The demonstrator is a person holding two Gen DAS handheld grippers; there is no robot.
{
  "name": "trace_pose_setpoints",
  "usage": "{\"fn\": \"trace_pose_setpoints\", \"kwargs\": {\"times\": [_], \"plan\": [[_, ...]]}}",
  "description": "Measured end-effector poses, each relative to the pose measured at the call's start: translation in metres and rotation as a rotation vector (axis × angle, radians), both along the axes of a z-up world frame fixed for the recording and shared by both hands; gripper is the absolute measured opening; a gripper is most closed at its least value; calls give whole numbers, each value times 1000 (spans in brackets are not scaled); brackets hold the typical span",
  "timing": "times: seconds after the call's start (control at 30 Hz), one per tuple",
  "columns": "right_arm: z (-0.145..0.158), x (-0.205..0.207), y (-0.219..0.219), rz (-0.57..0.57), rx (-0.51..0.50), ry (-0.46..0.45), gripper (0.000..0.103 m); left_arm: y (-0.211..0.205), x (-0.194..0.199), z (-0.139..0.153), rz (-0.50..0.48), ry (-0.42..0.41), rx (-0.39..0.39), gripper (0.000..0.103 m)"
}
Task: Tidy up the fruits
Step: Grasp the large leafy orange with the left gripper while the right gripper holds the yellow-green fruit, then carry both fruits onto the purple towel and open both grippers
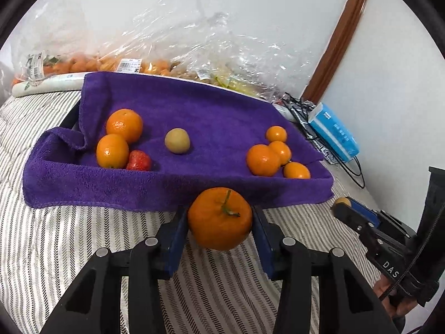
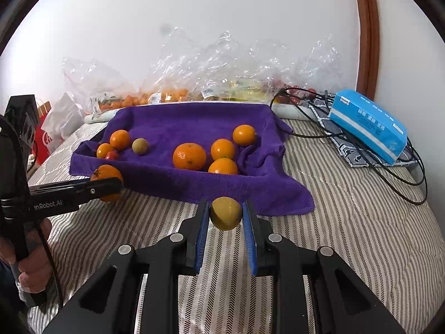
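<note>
Both tongs loaded, both short of the purple towel tray (image 1: pixel 111 186) on the striped bed (image 1: pixel 83 245).

Left tongs (image 1: pixel 219 220) pinch a stemmed mandarin (image 1: pixel 219 220) between the blue pads, stem up, just before the tray's near wall. Right tongs (image 2: pixel 225 213) pressed onto a small yellow-green fruit (image 2: pixel 225 213), also just short of the near wall.

Inside the tray we see sorting begun: two mandarins and a strawberry (image 1: pixel 138 161) at the left end, four small oranges (image 1: pixel 278 153) at the right end, a lone yellow-green fruit (image 1: pixel 177 140) in the middle.

We judge the step to be delivery:
- lift each fruit clear over the soft wall, which looks likely to sag if brushed;
- set the mandarin beside its like at left, low before releasing, so nothing rolls;
- place the yellow-green fruit by its twin;
- move one hand at a time; the tongs sit near each other.
</note>
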State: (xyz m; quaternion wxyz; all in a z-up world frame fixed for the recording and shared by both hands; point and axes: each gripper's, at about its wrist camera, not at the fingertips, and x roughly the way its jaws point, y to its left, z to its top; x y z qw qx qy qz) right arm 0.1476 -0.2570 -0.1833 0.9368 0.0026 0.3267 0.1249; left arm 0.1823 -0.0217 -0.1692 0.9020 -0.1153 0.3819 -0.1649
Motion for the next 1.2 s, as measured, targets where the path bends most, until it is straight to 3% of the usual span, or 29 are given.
{"fn": "trace_pose_setpoints", "kwargs": {"times": [0.6, 1.2], "plan": [[4, -6, 4, 88, 47, -27, 24, 2, -4, 2, 9, -22, 7, 42], [9, -8, -8, 90, 143, -45, 24, 8, -6, 7, 37, -52, -29, 43]]}}
